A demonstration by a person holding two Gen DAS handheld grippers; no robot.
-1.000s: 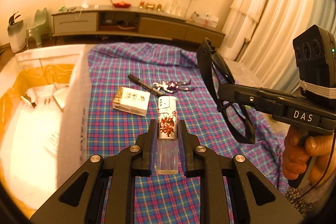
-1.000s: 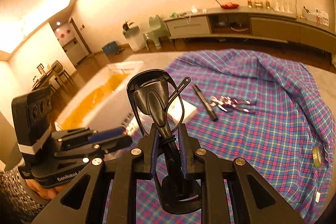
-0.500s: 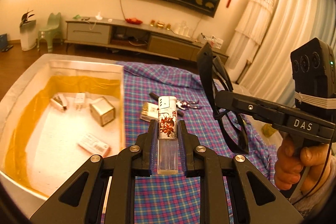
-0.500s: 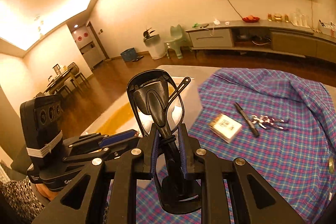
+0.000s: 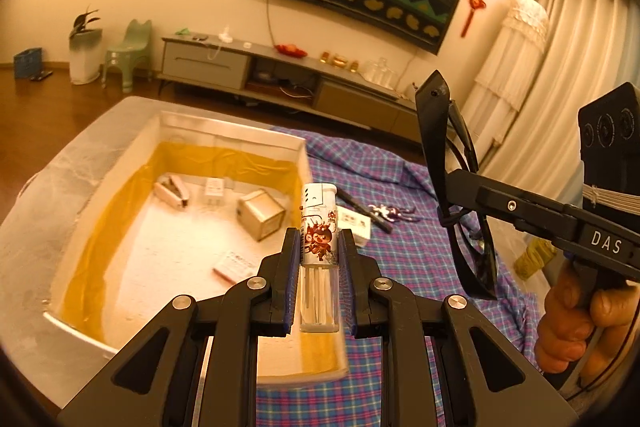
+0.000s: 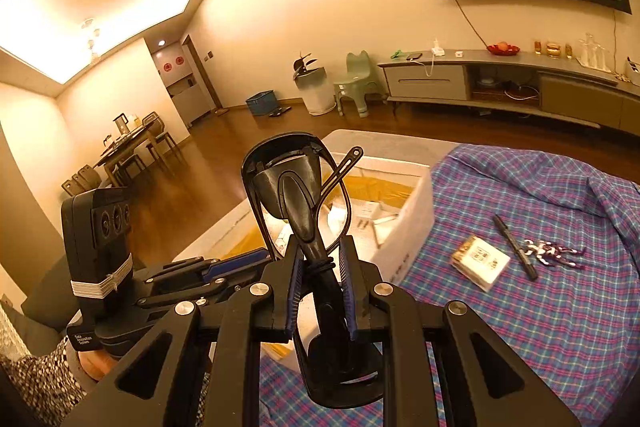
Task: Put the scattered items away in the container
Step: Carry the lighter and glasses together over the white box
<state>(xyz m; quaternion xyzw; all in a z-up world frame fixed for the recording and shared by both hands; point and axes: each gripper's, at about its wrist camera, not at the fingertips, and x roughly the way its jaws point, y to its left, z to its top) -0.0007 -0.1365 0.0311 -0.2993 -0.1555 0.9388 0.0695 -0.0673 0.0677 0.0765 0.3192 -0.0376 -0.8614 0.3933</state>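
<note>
My left gripper (image 5: 319, 241) is shut on a clear lighter (image 5: 319, 223) with a cartoon label, held upright over the near right corner of the white foam box (image 5: 224, 131) lined in yellow. The box holds several small items. My right gripper (image 6: 322, 249) is shut on folded black glasses (image 6: 298, 195) by the bridge, and they stand up above the fingers. In the left wrist view the glasses (image 5: 436, 147) hang to the right of the lighter, above the plaid cloth. The box (image 6: 414, 227) lies just beyond the glasses in the right wrist view.
On the plaid cloth (image 6: 540, 315) right of the box lie a small white carton (image 6: 480, 261), a black pen (image 6: 516, 253) and a small toy figure (image 6: 554, 253). A person's hand (image 5: 576, 319) holds the right gripper's handle. A TV cabinet and chair stand behind.
Both grippers rose and swung left from over the cloth toward the box, carrying the lighter and the glasses. The box's inside now fills the left wrist view's left half.
</note>
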